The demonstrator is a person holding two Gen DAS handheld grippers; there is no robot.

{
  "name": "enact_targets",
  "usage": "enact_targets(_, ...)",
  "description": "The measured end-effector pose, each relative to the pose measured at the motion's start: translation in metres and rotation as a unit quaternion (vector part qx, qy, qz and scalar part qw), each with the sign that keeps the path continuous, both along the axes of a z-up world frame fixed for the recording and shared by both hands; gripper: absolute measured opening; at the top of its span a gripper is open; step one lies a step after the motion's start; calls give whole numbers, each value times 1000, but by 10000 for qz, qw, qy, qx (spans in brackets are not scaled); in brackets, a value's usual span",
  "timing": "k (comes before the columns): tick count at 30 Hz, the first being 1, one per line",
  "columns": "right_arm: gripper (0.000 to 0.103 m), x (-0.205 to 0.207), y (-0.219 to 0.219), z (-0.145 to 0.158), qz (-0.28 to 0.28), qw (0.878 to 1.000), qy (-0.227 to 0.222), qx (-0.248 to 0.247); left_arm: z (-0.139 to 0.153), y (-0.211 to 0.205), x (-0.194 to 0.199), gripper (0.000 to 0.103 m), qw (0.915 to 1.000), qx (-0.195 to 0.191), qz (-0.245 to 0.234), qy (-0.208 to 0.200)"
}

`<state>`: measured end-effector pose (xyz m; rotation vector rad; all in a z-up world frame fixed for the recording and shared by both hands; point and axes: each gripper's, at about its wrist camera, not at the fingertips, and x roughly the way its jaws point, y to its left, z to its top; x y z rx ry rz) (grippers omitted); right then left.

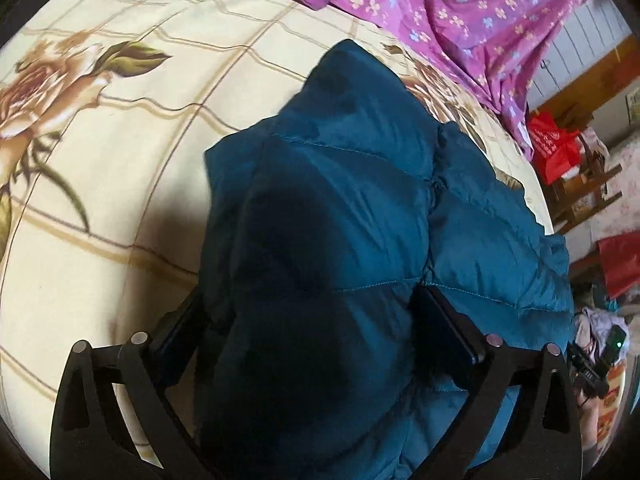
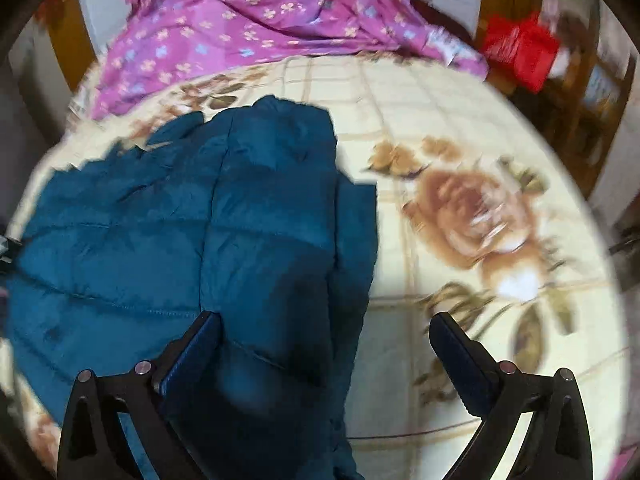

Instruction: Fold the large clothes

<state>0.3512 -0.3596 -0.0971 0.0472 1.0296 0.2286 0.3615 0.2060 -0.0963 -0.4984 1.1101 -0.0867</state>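
Observation:
A teal quilted puffer jacket [image 1: 340, 200] lies folded lengthwise on a cream bed sheet with rose prints [image 1: 120, 128]. My left gripper [image 1: 312, 296] stands wide open astride the jacket's near end. The padded bulk fills the gap between its jaws and hides the left fingertip. In the right wrist view the same jacket [image 2: 160, 232] lies to the left. My right gripper [image 2: 324, 316] is open over the jacket's right edge, with its left finger [image 2: 200, 340] above the cloth and its right finger [image 2: 456, 356] above the bare sheet [image 2: 400, 360]. This view is motion-blurred.
A purple floral quilt [image 1: 460, 12] is heaped at the far side of the bed. Past the bed's right edge are a red bag [image 1: 554, 148], wooden furniture [image 1: 588, 188] and piled clothes. A black device with a green light [image 1: 608, 344] shows at the right edge.

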Motion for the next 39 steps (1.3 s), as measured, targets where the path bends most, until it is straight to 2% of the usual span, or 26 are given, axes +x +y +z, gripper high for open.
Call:
enact_targets(4,103,9,-30,-29,71,9896,409,1379,1,-2,3,102,9998,-203,-33,-13)
enact_targets(5,103,8,-35,-34,103,9853,350,1666,0,-2,3,101,9996,-277,-24,-28)
enact_targets(7,103,9,-35,-33,373,9832,212,1776,0,-1,4,101,9993,-378,13,-73)
enact_targets(12,103,34,-23,-32,1190,9653,427,2286,2,0,8,101,9987,-479,48,-193)
enact_targets(15,103,50,-10,-34,1610,9609,439,2208,0,-4,12,101,9991,-352,12,-232)
enact_targets(18,103,60,0,-37,1658,9619,340,2148,0,-13,10,101,9995,-19,-118,-292)
enact_targets(21,93,58,4,-37,1717,9676,115,1849,-1,-17,10,98,9993,182,-91,-318)
enact_targets(23,76,48,1,-36,1731,9682,-53,1805,4,-22,6,80,9982,418,-62,-415)
enact_targets(24,72,45,-2,-35,1746,9687,-154,1761,8,-25,4,76,9971,593,-67,-476)
enact_targets(26,58,32,-2,-28,1773,9707,-435,1560,13,-35,-1,58,9937,946,-96,-592)
enact_targets(27,55,24,1,-23,1771,9727,-579,1383,18,-46,-5,55,9890,1305,-124,-687)
enact_targets(29,47,18,3,-19,1770,9752,-747,1095,21,-59,-9,40,9809,1768,-150,-796)
enact_targets(30,45,14,7,-15,1770,9767,-807,905,23,-68,-11,37,9749,2045,-177,-858)
enact_targets(32,41,7,18,-7,1773,9791,-910,397,24,-90,-14,29,9565,2740,-259,-972)
enact_targets(33,40,6,22,-4,1767,9795,-940,210,23,-95,-16,27,9501,2945,-281,-991)
enact_targets(34,38,4,27,-1,1766,9793,-987,-15,23,-105,-18,25,9385,3280,-289,-1038)
enact_targets(36,35,-3,34,7,1702,9790,-1075,-319,24,-117,-20,22,9223,3689,-277,-1115)
enact_targets(38,31,-7,32,15,1603,9793,-1170,-401,29,-119,-23,21,9189,3754,-208,-1199)
enact_targets(39,31,-10,31,19,1554,9795,-1215,-414,36,-119,-25,20,9203,3702,-146,-1258)
